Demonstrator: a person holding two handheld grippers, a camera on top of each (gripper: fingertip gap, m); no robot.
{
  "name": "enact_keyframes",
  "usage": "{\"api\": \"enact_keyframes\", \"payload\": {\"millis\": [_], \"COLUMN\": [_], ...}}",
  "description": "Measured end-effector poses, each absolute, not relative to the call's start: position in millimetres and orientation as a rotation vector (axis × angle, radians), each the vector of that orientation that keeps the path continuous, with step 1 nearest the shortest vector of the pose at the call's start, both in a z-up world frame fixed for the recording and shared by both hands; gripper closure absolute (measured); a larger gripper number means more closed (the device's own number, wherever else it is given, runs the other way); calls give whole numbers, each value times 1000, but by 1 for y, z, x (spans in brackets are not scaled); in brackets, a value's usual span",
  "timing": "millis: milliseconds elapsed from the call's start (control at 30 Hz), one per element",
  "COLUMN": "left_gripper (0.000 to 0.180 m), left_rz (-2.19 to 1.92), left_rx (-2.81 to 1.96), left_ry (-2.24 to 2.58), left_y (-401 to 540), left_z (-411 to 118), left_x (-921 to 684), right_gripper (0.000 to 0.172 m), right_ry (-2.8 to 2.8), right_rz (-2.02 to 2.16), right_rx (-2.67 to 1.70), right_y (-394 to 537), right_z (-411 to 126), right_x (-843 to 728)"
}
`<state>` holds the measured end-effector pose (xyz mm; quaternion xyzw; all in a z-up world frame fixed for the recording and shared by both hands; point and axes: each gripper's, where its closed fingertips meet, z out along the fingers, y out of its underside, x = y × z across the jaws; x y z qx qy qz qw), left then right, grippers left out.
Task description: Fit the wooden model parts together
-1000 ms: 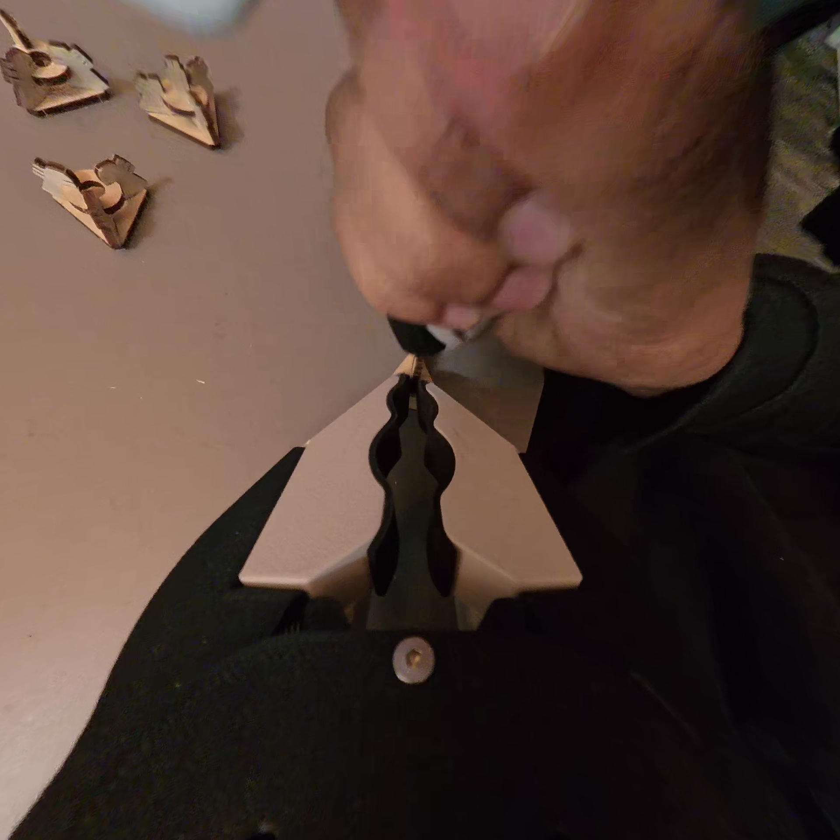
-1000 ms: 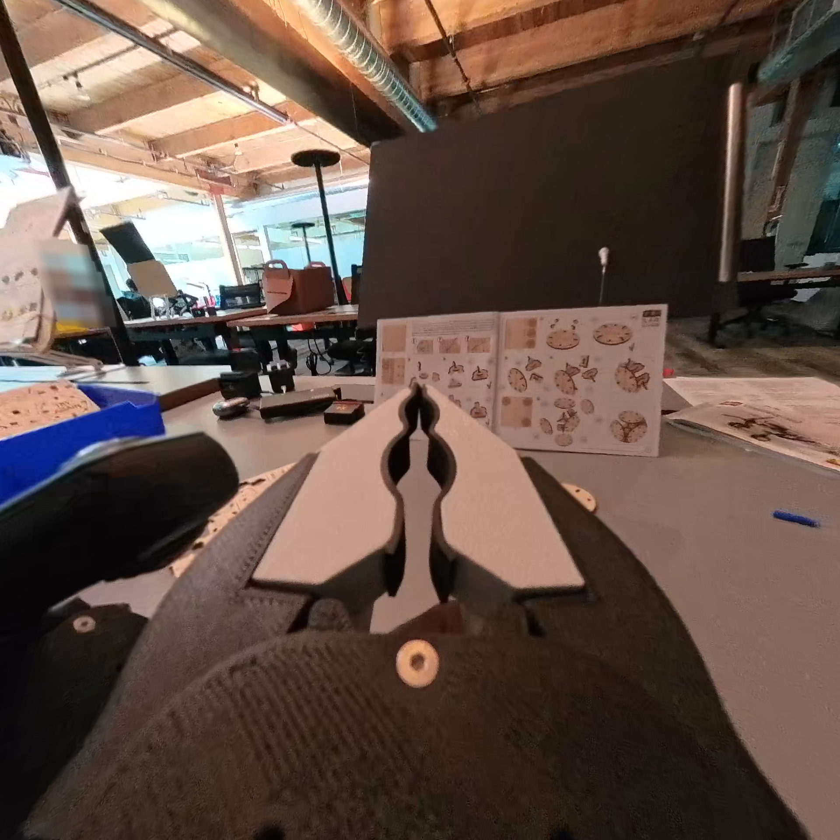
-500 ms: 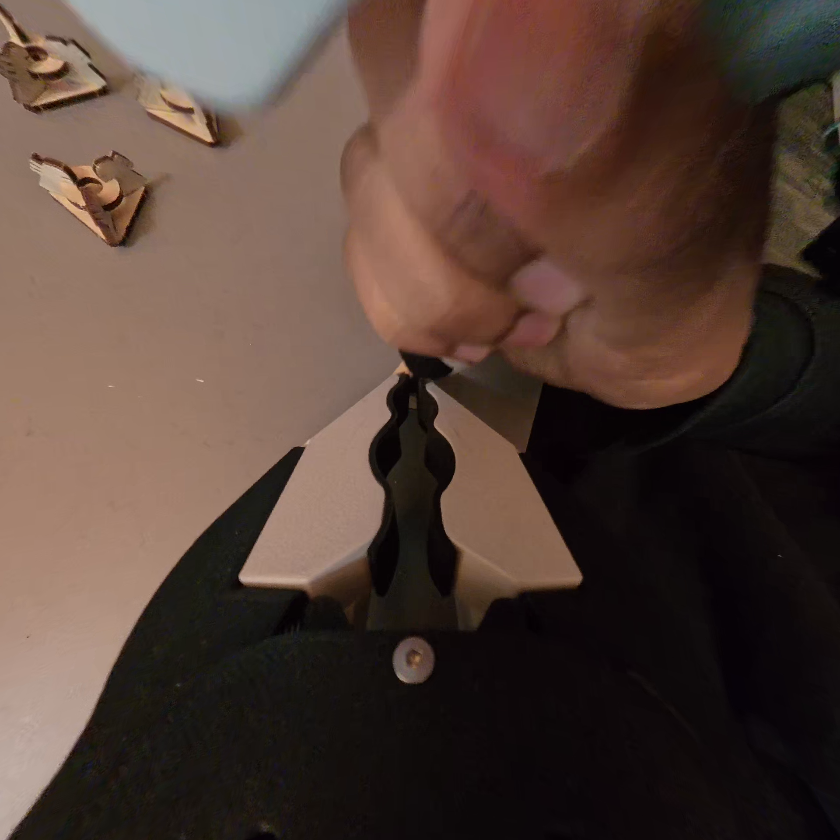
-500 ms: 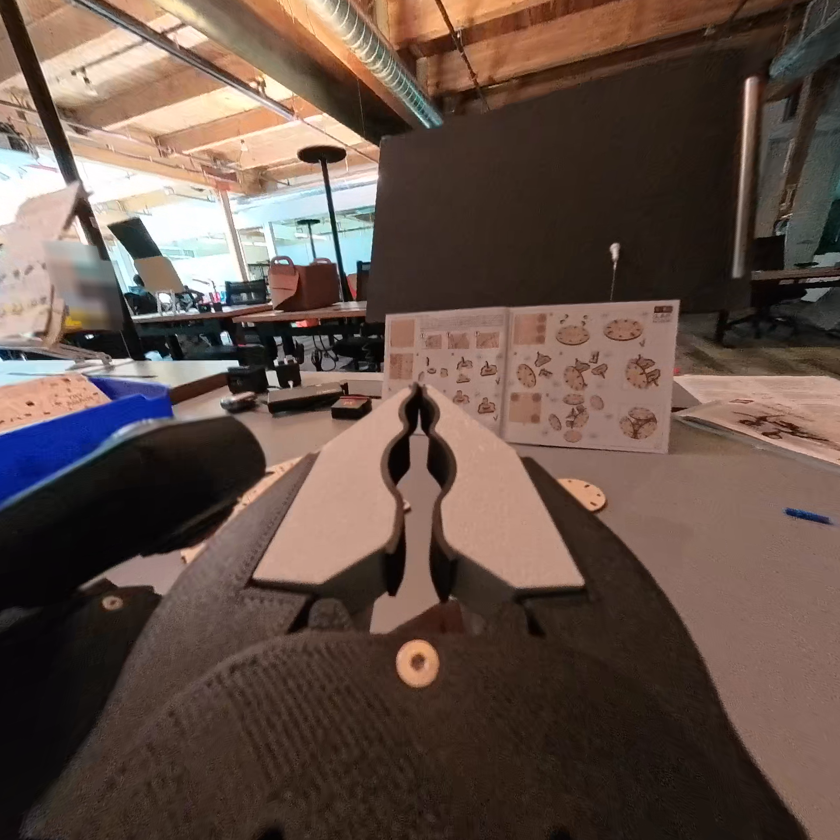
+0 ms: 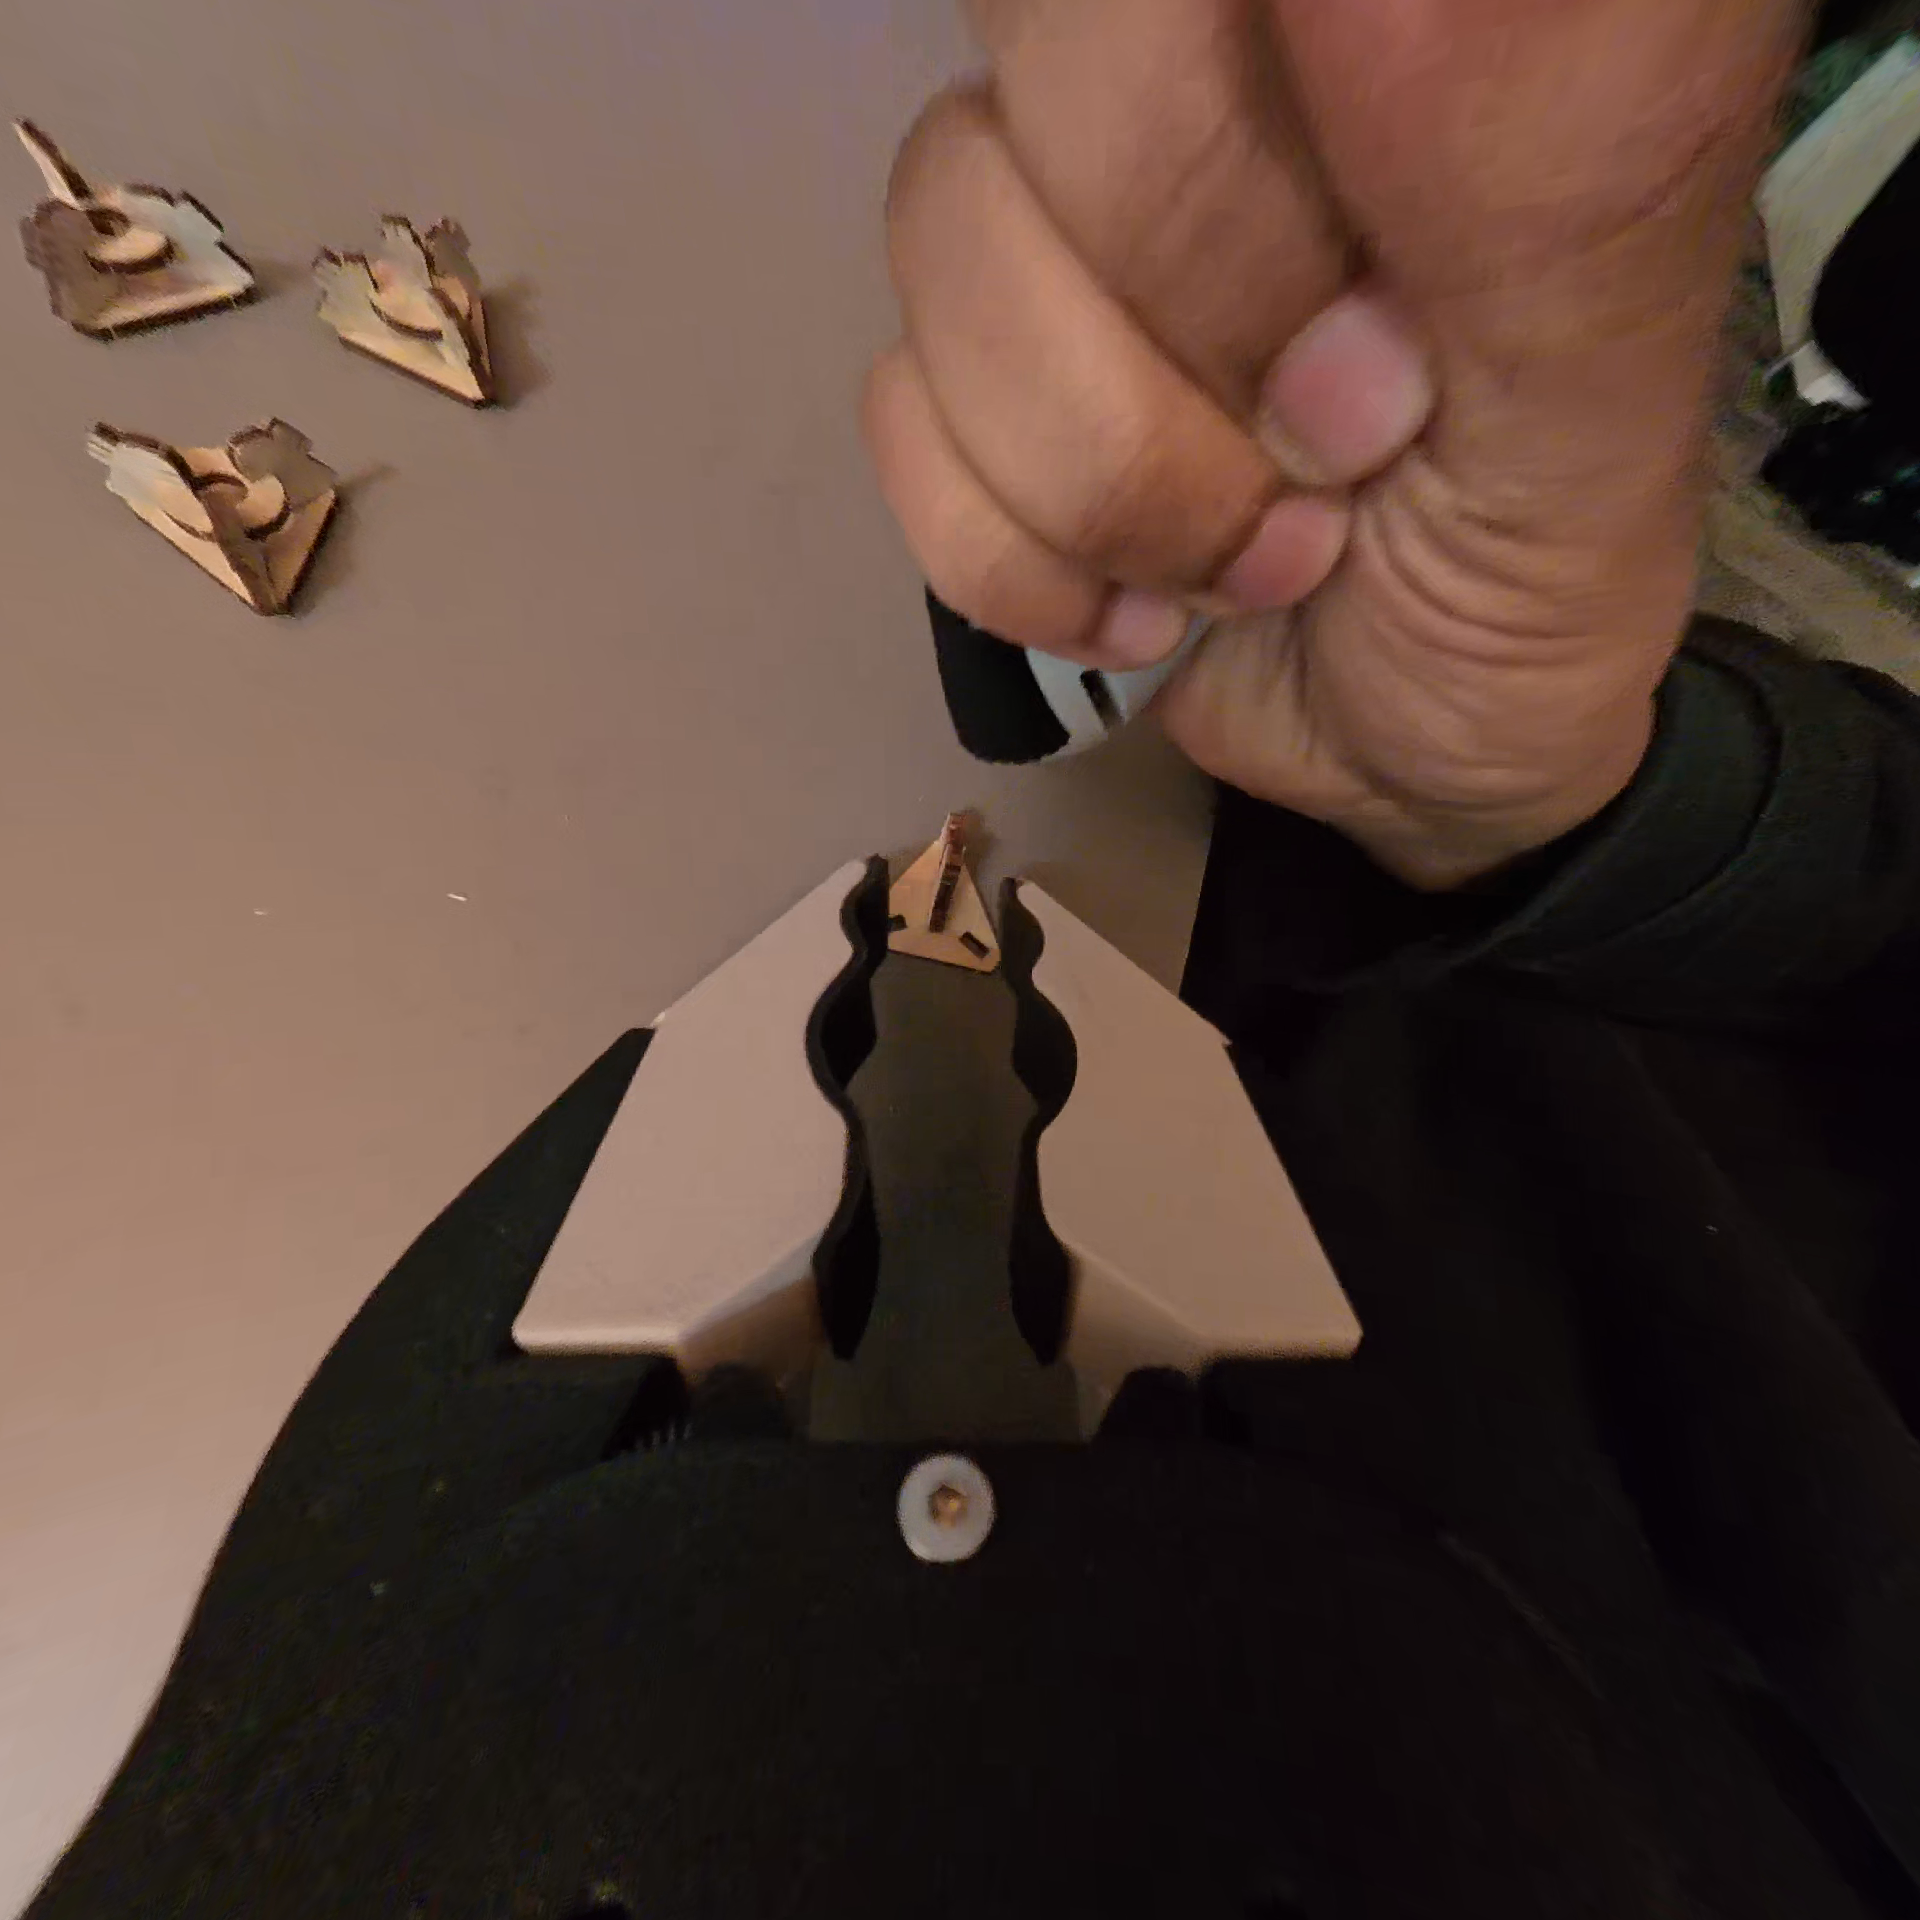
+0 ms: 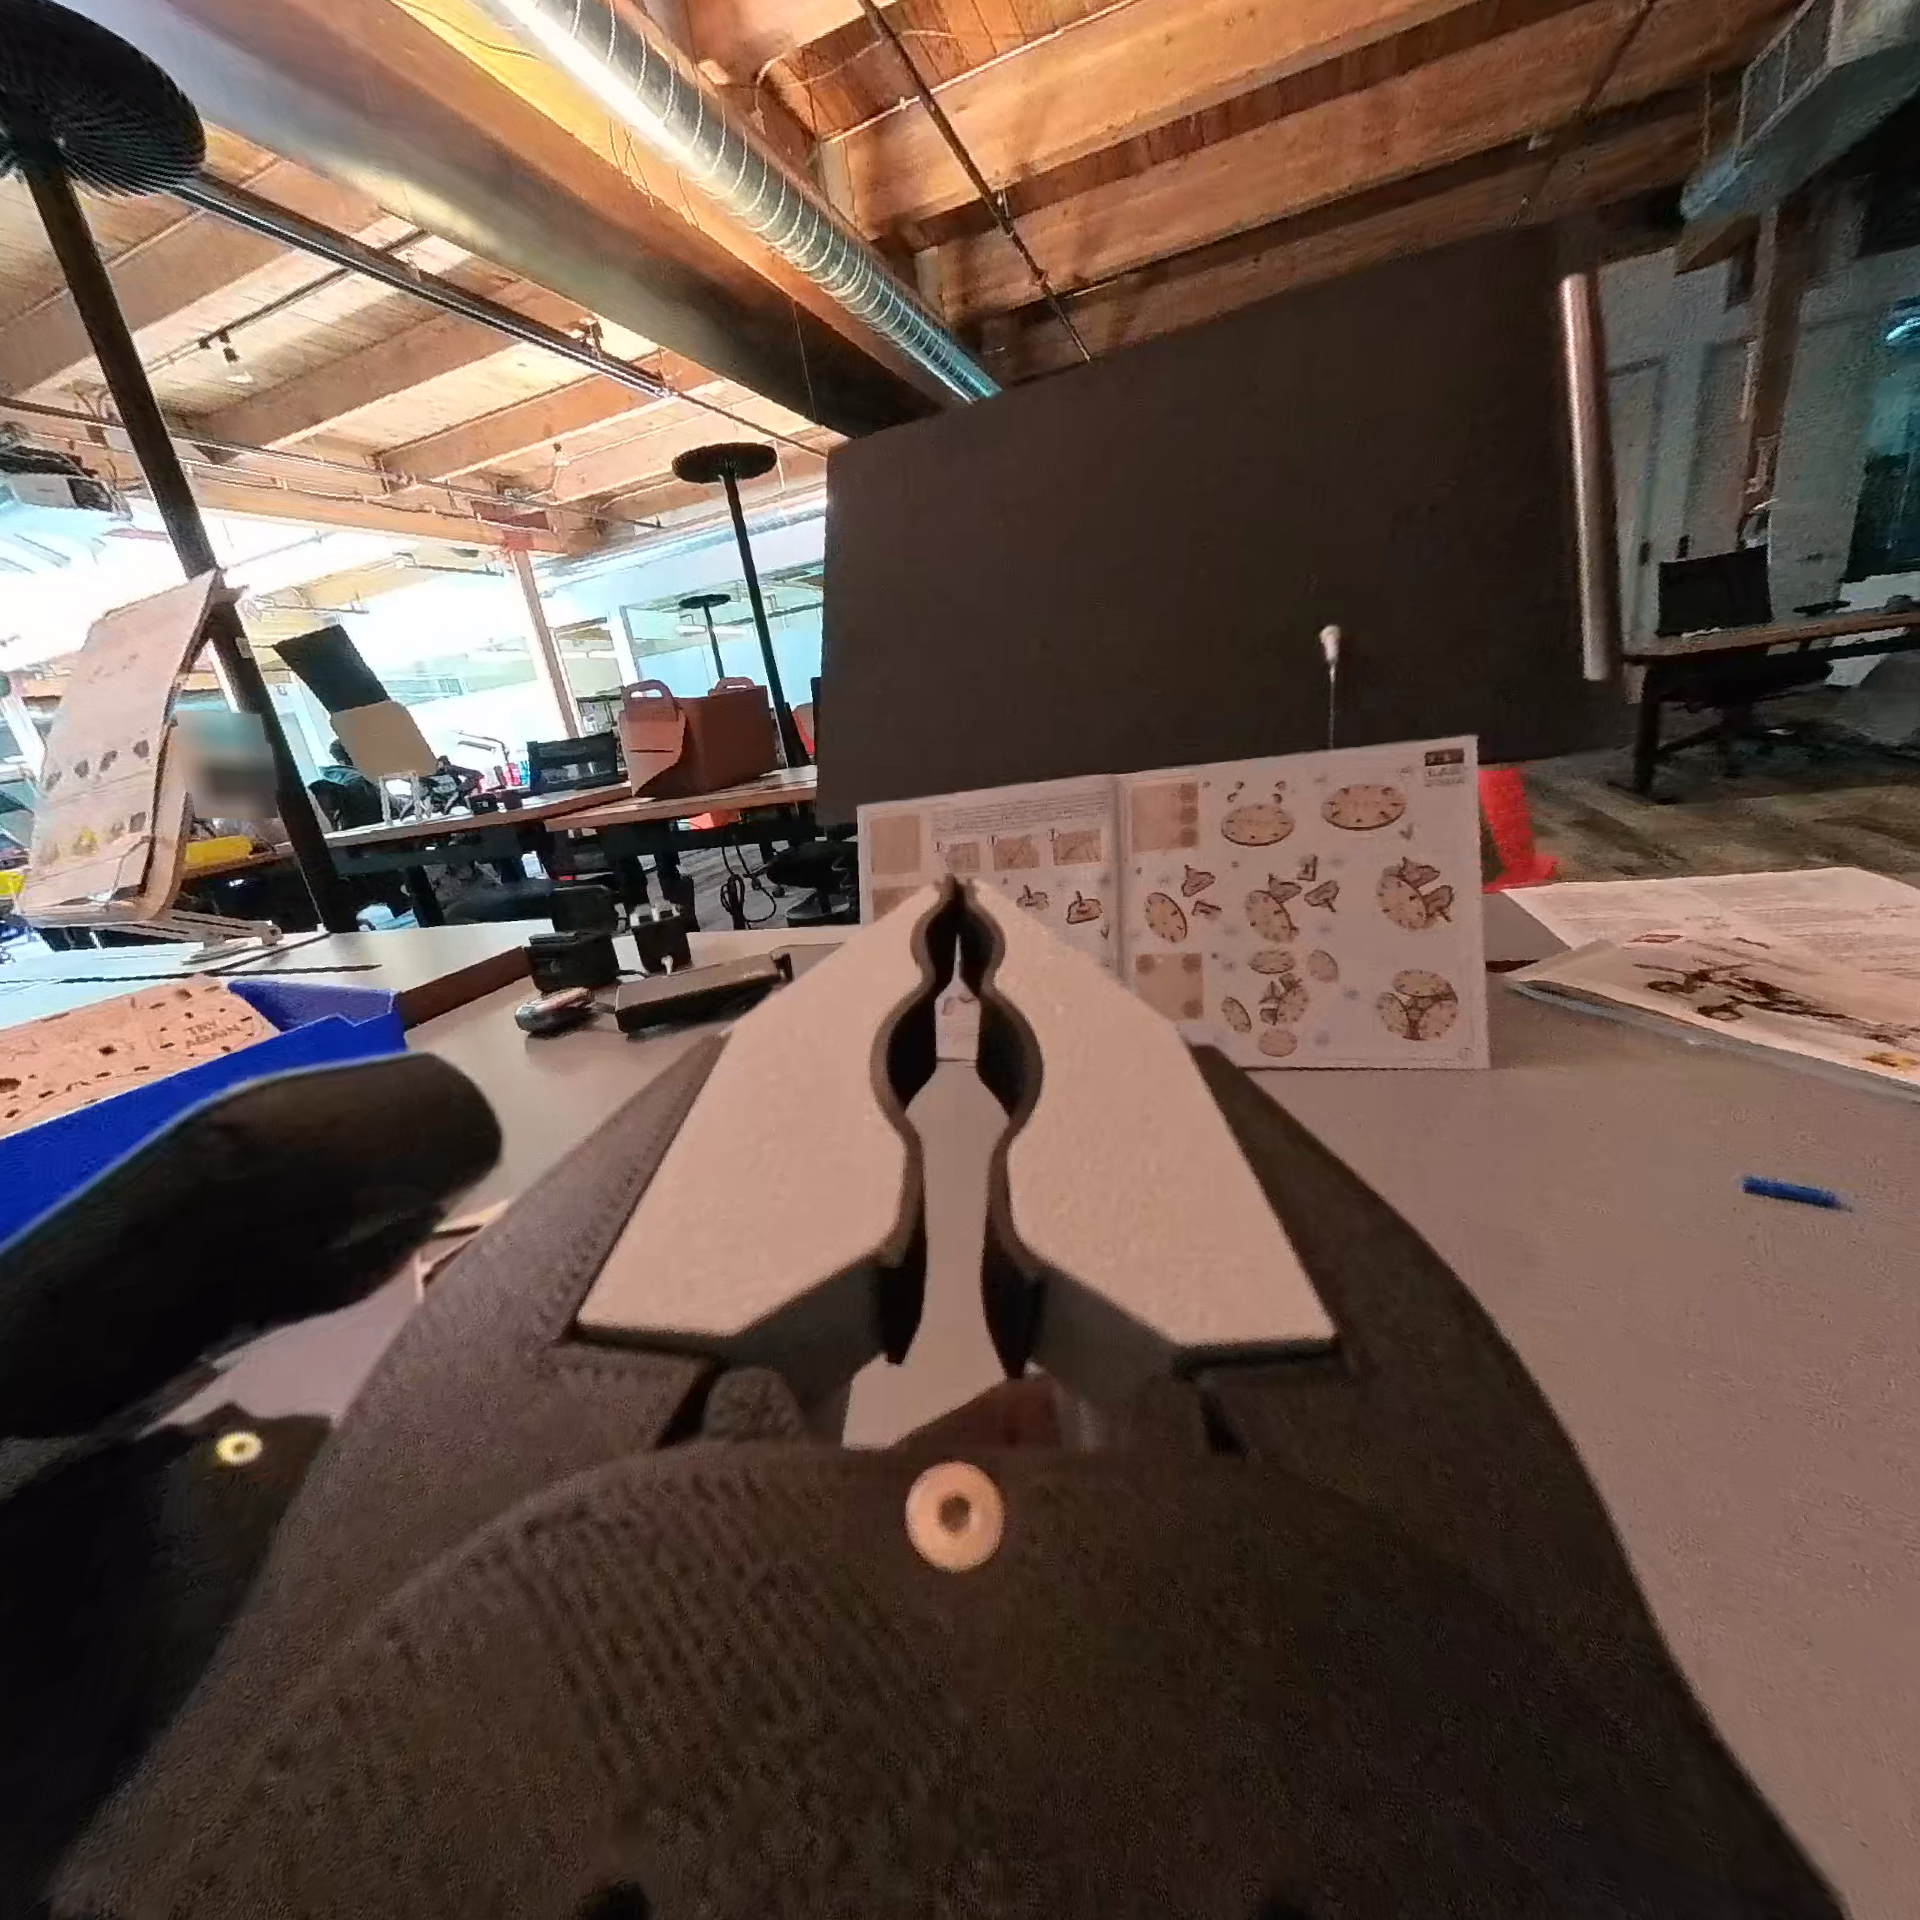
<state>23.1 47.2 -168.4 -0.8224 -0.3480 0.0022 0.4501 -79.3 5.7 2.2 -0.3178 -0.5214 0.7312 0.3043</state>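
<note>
4 small wooden triangular pieces [image 5: 940,920], 1 open instruction booklet [image 6: 1299,904], 1 blue bin [image 6: 208,1049], 2 tools [image 5: 940,894] [image 6: 958,885].

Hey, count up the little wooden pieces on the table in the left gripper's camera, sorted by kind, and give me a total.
Assembled wooden pieces grouped at upper left: 3
Small triangular wooden piece between the parted fingers of the left gripper: 1
Total: 4
</note>
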Motion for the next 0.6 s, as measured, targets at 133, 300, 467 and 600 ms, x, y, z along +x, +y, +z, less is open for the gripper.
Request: {"api": "enact_keyframes", "payload": {"millis": [133, 300, 467, 600], "left_gripper": [159, 166, 178, 180], "left_rz": [86, 66, 43, 17], "left_rx": [-2094, -2106, -2113, -2106], "left_ry": [-840, -835, -860, -867], "left_y": [39, 37, 38, 39], "left_z": [-171, -173, -177, -177], "left_x": [21, 23, 23, 25], "right_gripper": [172, 172, 172, 172], "right_ry": [-1427, -1423, -1447, -1484], "right_rz": [1916, 1941, 1969, 1973], "right_rx": [-861, -882, -857, -827], "right_y": [3, 7, -1, -11], "right_z": [-17, -16, -16, -20], "right_x": [-82, -83, -79, -76]}}
